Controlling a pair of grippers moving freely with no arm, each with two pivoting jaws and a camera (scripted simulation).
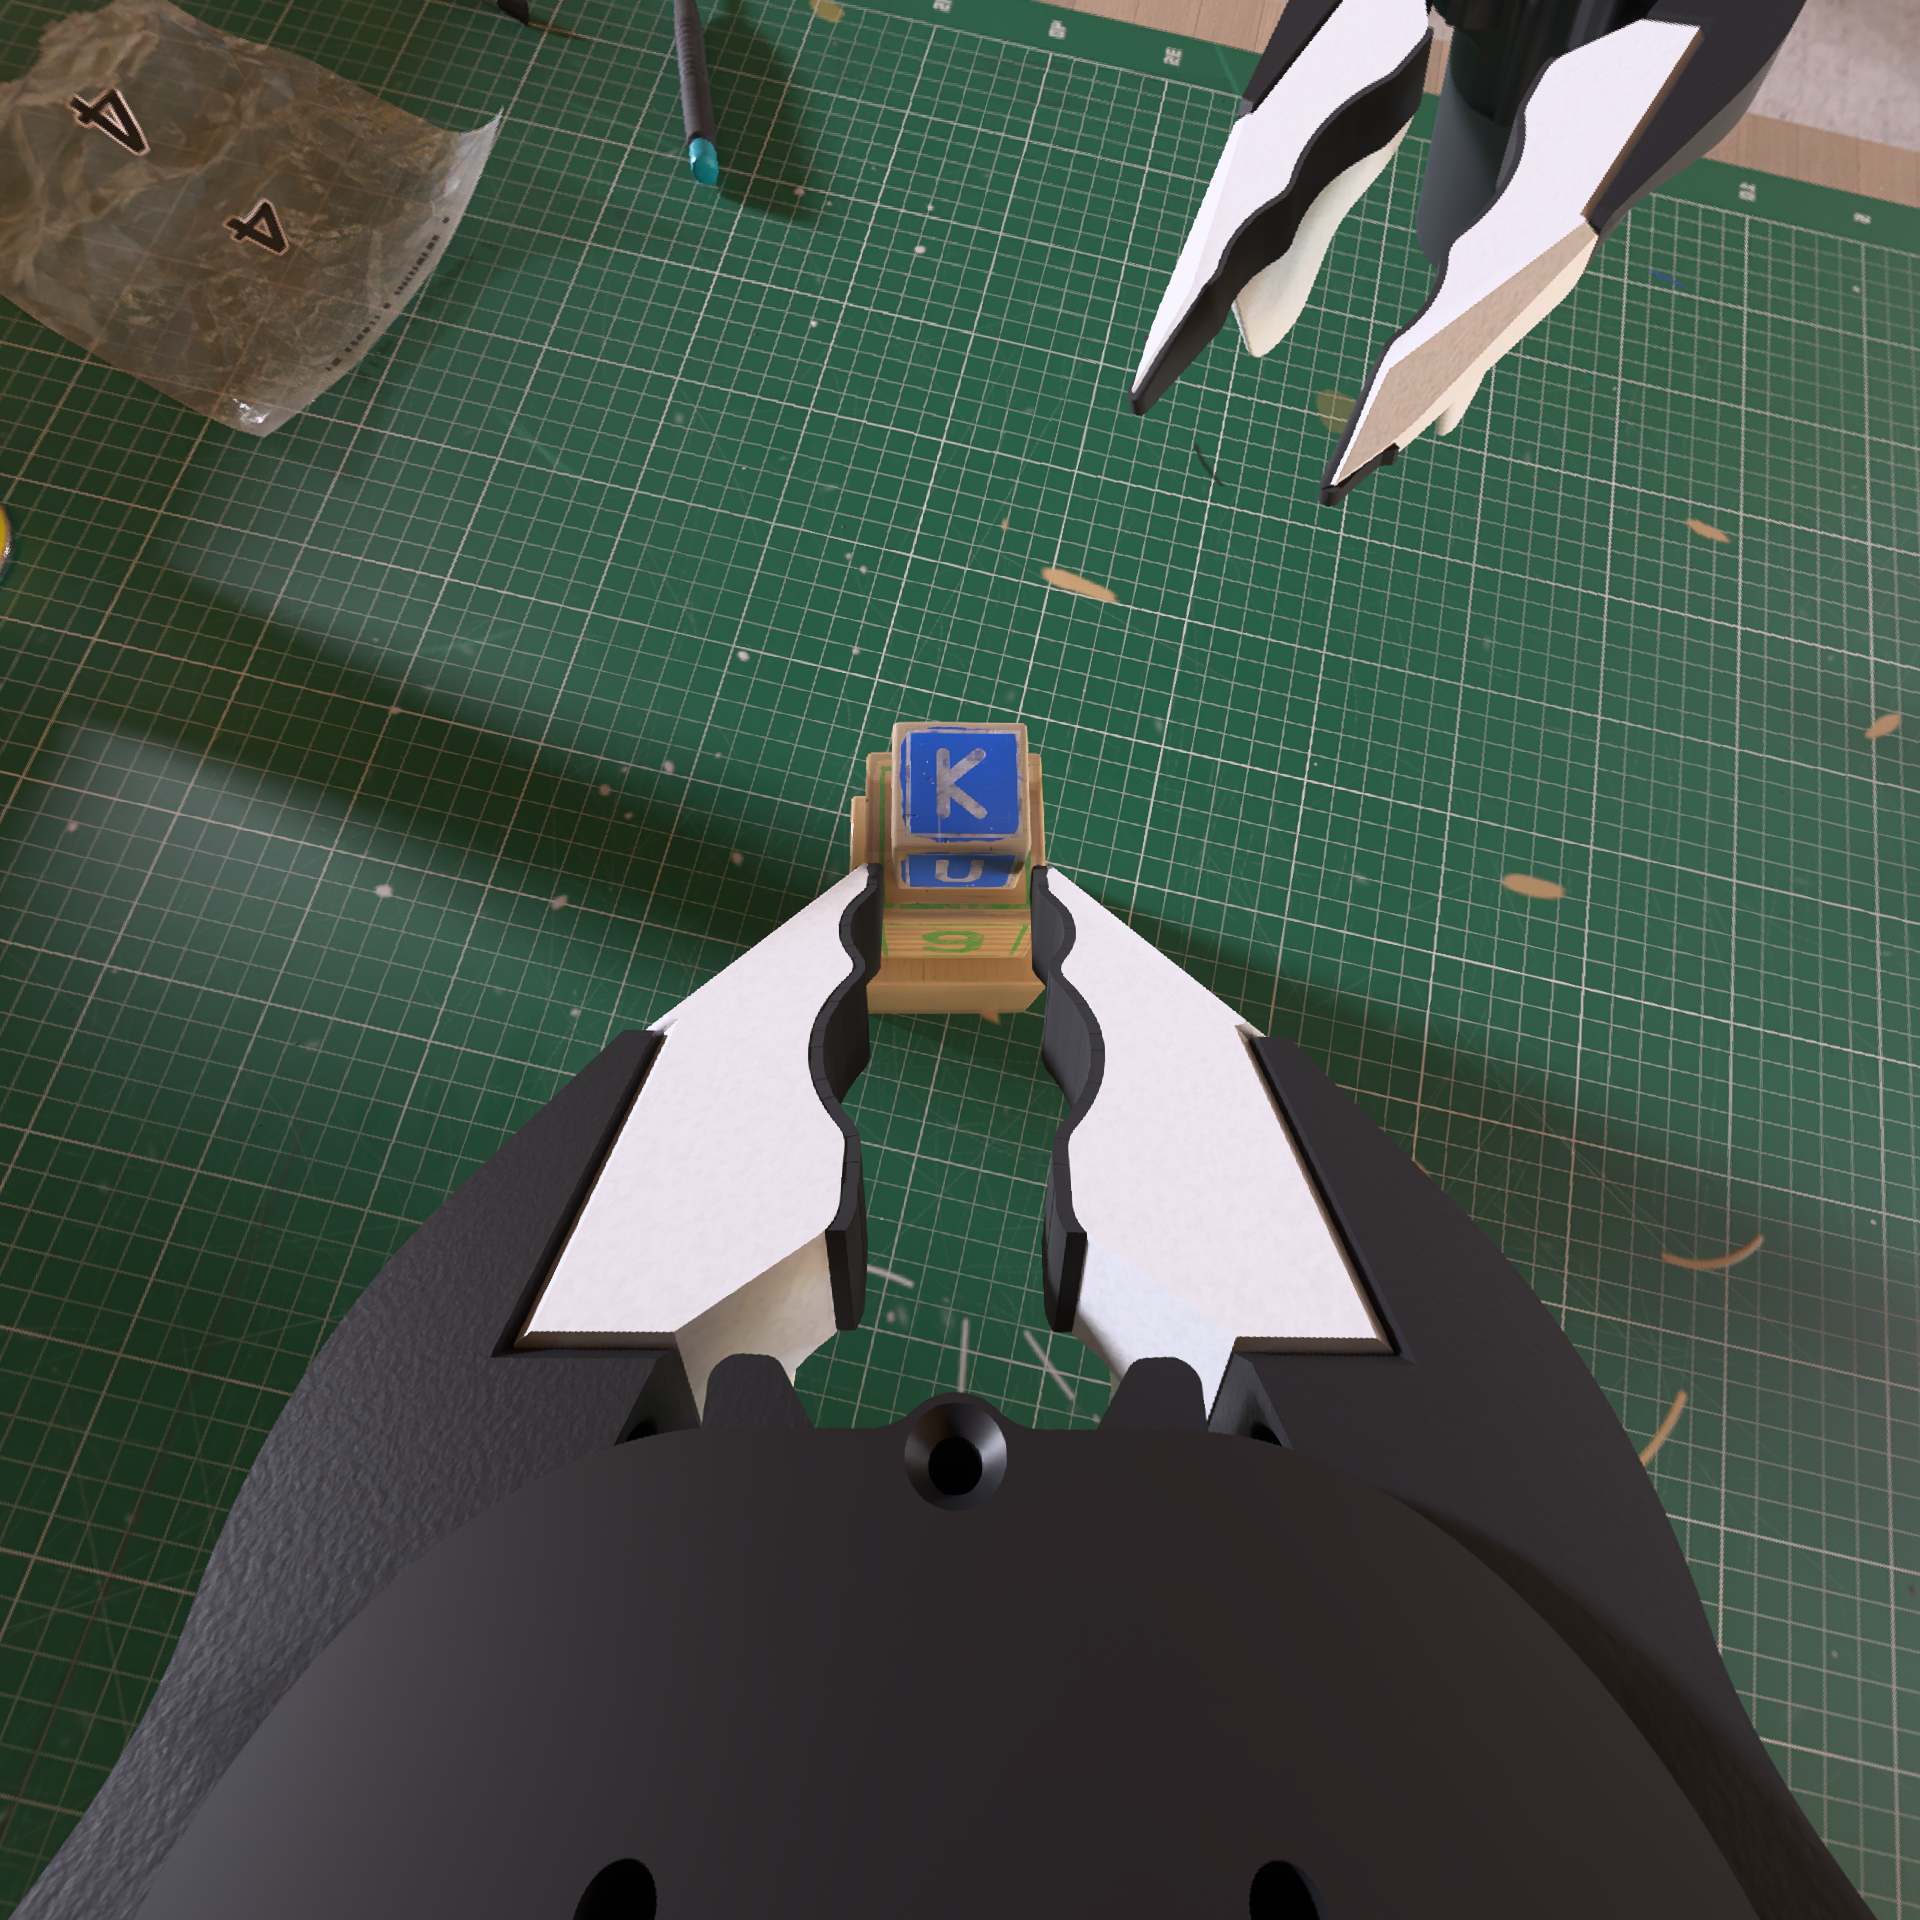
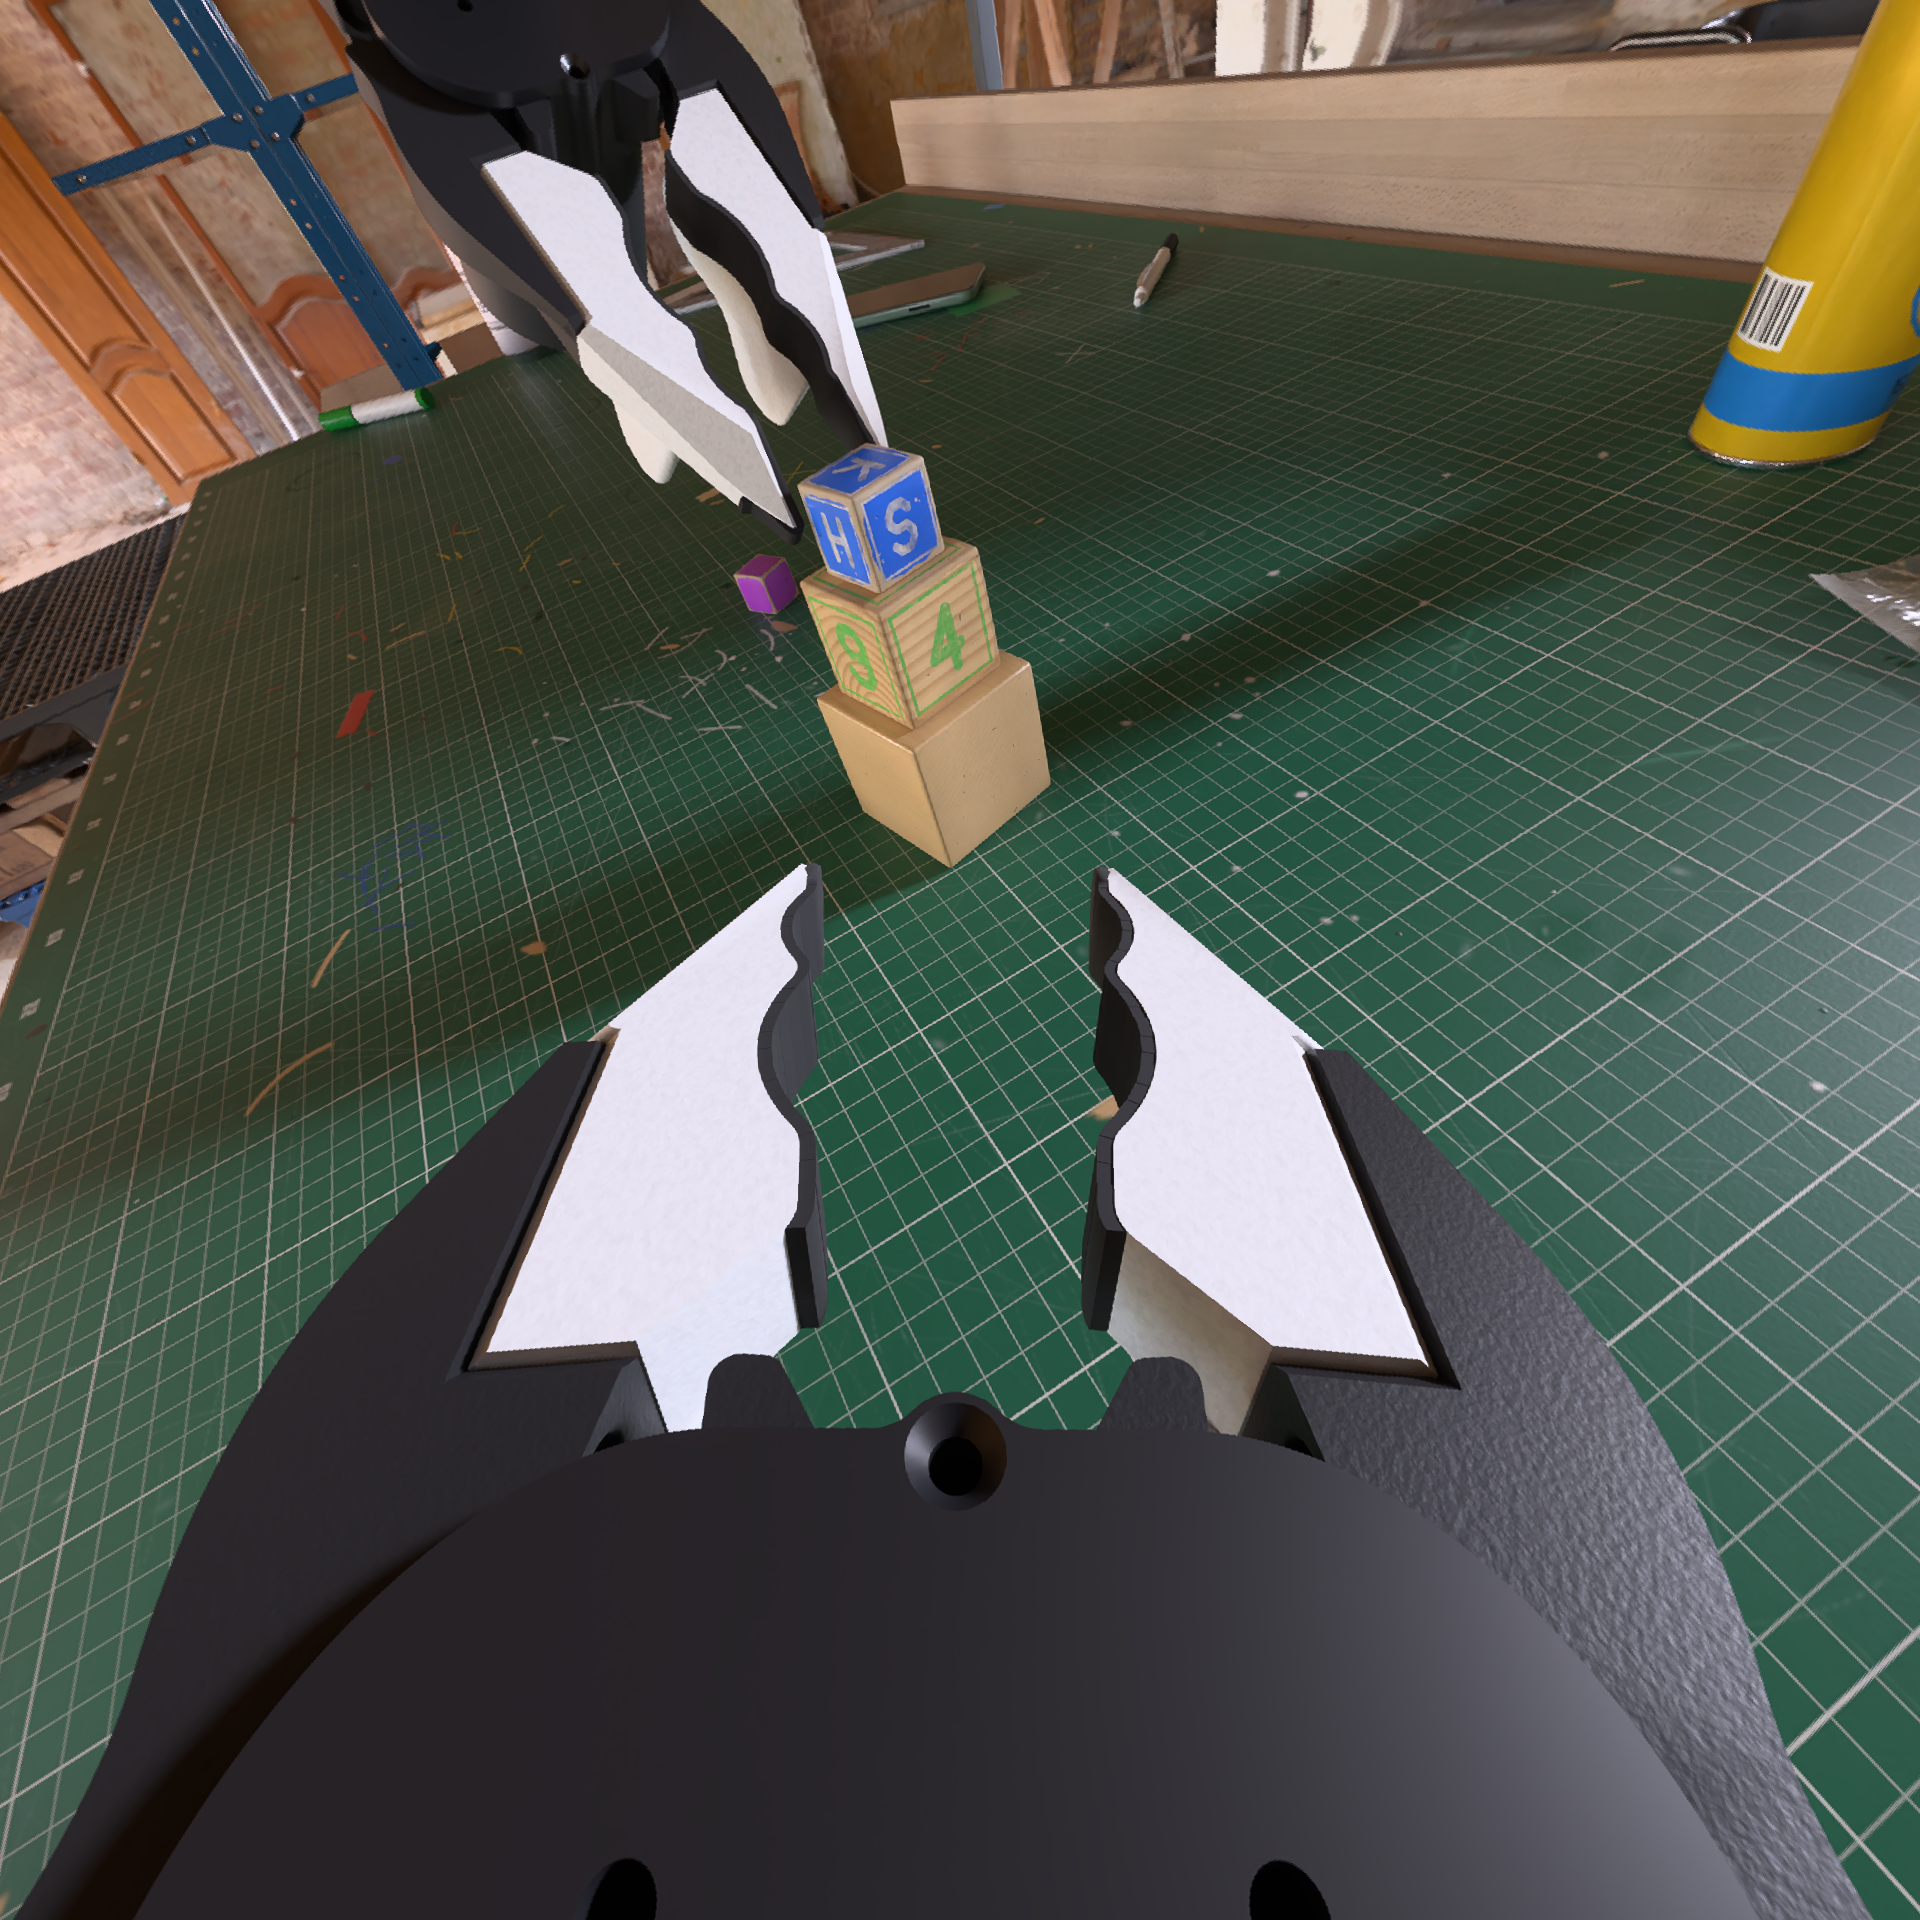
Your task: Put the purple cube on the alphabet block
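A blue alphabet block [image 2: 871, 520] tops a stack: under it sit a green-numbered wooden block [image 2: 902, 642] and a larger plain wooden block [image 2: 940, 764]. The small purple cube [image 2: 766, 582] lies on the green cutting mat [image 2: 1455, 727] just beyond the stack; it does not show in the left wrist view. My left gripper [image 1: 954, 878] hangs over the stack, its jaws slightly apart and straddling the alphabet block [image 1: 961, 784], narrow gaps either side; it also shows in the right wrist view [image 2: 831, 483]. My right gripper [image 2: 956, 883] is open and empty, low over the mat before the stack, also showing in the left wrist view [image 1: 1236, 447].
A crumpled clear plastic bag [image 1: 208, 208] and a teal-tipped pen [image 1: 691, 94] lie on the mat. A yellow and blue tube [image 2: 1829, 260] stands far right, with a pen [image 2: 1153, 270], a green marker [image 2: 374, 408] and a wooden board [image 2: 1351, 135] along the back edge.
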